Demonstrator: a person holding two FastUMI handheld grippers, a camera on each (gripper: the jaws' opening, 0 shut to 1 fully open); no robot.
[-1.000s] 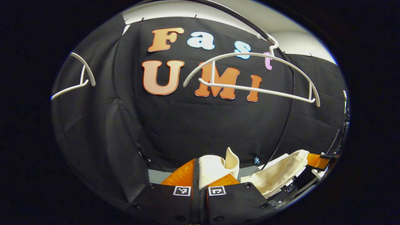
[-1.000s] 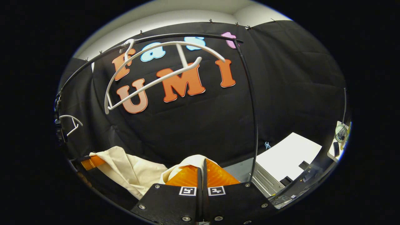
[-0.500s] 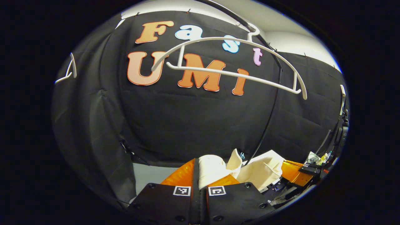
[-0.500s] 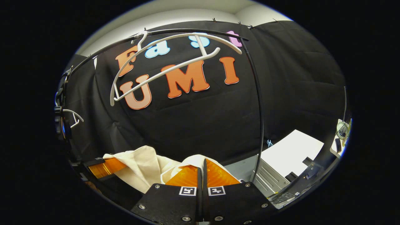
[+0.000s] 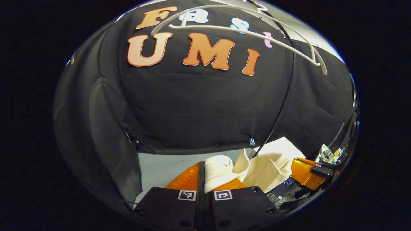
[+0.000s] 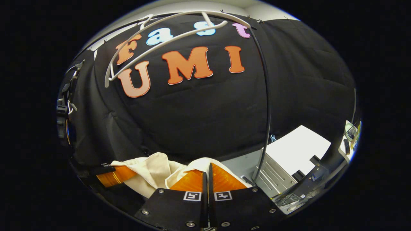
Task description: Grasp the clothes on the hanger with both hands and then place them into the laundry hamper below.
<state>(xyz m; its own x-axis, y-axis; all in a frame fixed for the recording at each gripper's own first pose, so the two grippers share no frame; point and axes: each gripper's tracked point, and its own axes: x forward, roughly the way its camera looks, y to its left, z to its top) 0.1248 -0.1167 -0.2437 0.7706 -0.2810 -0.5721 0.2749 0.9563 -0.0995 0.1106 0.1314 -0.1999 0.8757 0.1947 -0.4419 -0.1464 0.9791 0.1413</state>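
Between the closed fingers of the left gripper (image 5: 205, 179), at the bottom of the left gripper view, sits a fold of the cream-coloured cloth garment (image 5: 221, 168), and both fingers press on it with almost no gap between them. From this fold the garment runs to the right, where the other gripper holds its far part at the lower right of the same view. At the bottom of the right gripper view, the right gripper (image 6: 208, 179) is closed in the same way on another fold of the garment (image 6: 151, 170), and the cloth hangs loose between the two tools. High above, under the thin black rail (image 5: 285, 93), the white plastic clothes hanger (image 5: 244, 32) is bare, so the garment is already off it and is carried low, near the grey floor (image 5: 160, 166) (the laundry hamper I cannot find in these pictures). A white flat box with a grey ribbed side (image 6: 295, 150) stands on the floor near the foot of the rail. I judge that the step in hand is the transport, that is, the lowering of the garment toward the hamper below. The next move calls for both grippers to go down together, holding firmly, until the cloth is over the hamper's opening, and only then to open. If one lets go too early, the cloth may slide out beside it.
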